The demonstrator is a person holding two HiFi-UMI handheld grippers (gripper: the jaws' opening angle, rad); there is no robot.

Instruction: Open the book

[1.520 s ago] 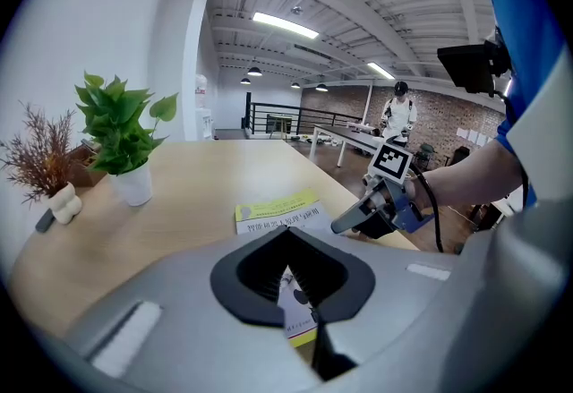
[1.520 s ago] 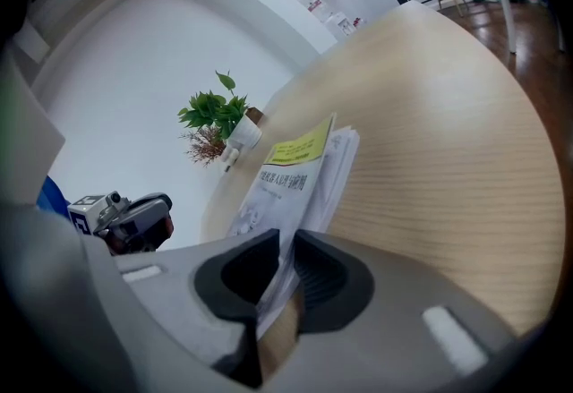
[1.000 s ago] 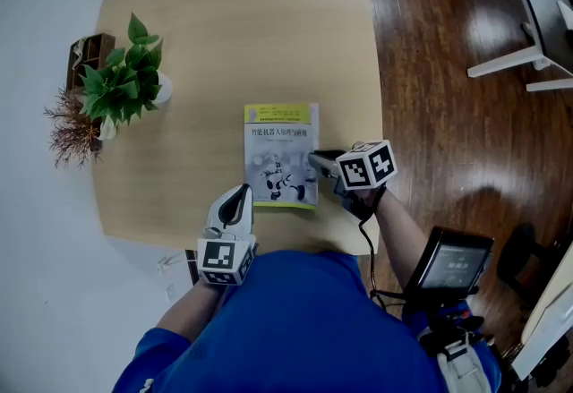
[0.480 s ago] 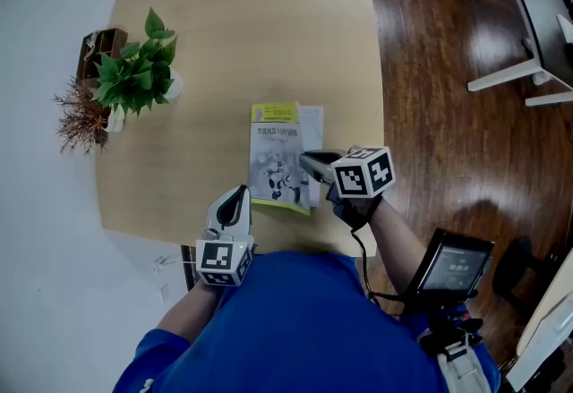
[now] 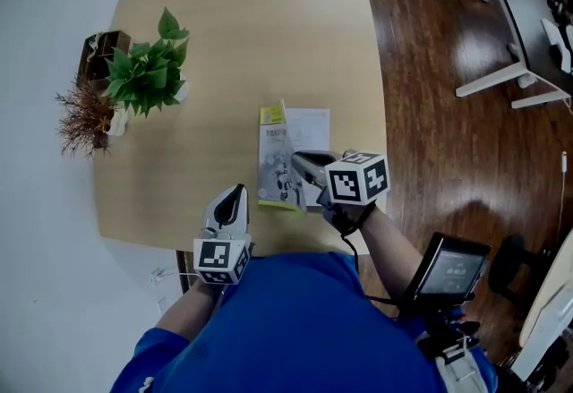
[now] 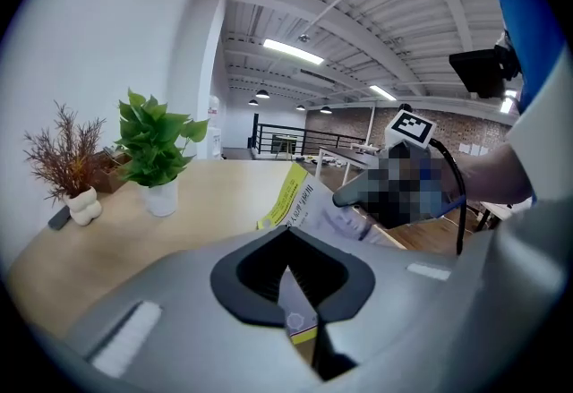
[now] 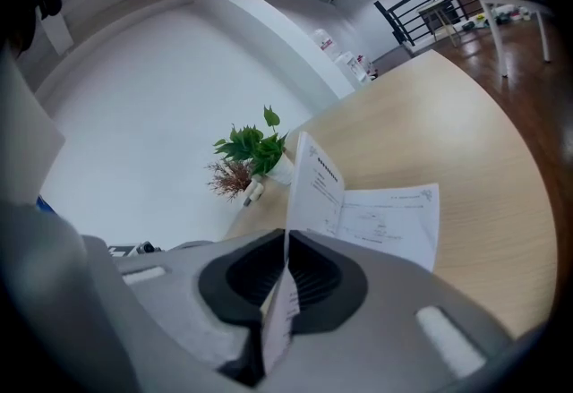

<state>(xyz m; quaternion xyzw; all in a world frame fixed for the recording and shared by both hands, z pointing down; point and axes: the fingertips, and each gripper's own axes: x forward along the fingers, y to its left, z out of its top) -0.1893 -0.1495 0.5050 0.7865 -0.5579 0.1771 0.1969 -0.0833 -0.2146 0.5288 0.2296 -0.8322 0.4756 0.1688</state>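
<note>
The book [image 5: 276,160] lies on the wooden table [image 5: 233,33] near its front edge. Its yellow-and-grey cover stands nearly upright, and the white first page [image 5: 311,128] shows to its right. My right gripper [image 5: 301,160] is shut on the cover's near right edge. In the right gripper view the cover [image 7: 313,190] rises from between the jaws, above the flat page [image 7: 394,221]. My left gripper [image 5: 235,196] hovers at the table's front edge, left of the book, shut on nothing. The left gripper view shows the tilted cover [image 6: 300,194] ahead.
A green potted plant [image 5: 148,73], a dried twig arrangement [image 5: 83,118] and a small brown box [image 5: 98,46] stand at the table's left edge. Dark wooden floor lies to the right, with white furniture legs [image 5: 488,78] at the top right.
The cover has gone from lying flat to nearly upright, swung leftward. My right gripper moved left with it. The left gripper has stayed put.
</note>
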